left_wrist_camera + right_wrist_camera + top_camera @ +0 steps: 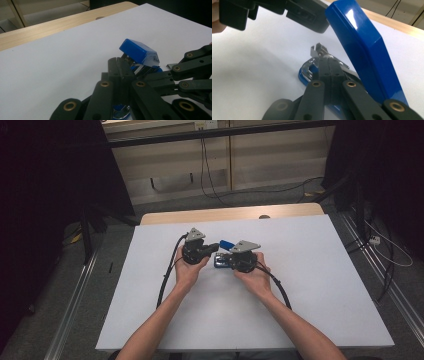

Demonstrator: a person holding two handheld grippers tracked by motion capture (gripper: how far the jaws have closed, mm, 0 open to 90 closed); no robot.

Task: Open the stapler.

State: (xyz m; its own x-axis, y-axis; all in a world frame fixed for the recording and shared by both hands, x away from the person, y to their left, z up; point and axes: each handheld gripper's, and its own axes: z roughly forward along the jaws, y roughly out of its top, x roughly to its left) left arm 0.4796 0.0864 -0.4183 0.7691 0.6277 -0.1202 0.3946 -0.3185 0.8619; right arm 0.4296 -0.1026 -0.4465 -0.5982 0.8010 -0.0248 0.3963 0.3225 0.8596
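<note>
One blue stapler (pixel 223 254) lies mid-counter (pixel 310 285), lid swung up, between two tools: the left tool (pixel 212 247) and right tool (pixel 223 261) each have jaws pressed together, pinching its inner metal parts.

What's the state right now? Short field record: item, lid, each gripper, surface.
item: blue stapler, between the two grippers
lid: swung up and open, metal staple track exposed
left gripper: jaws together, at the stapler by the raised lid
right gripper: jaws together over the staple track
surface: white table
</note>
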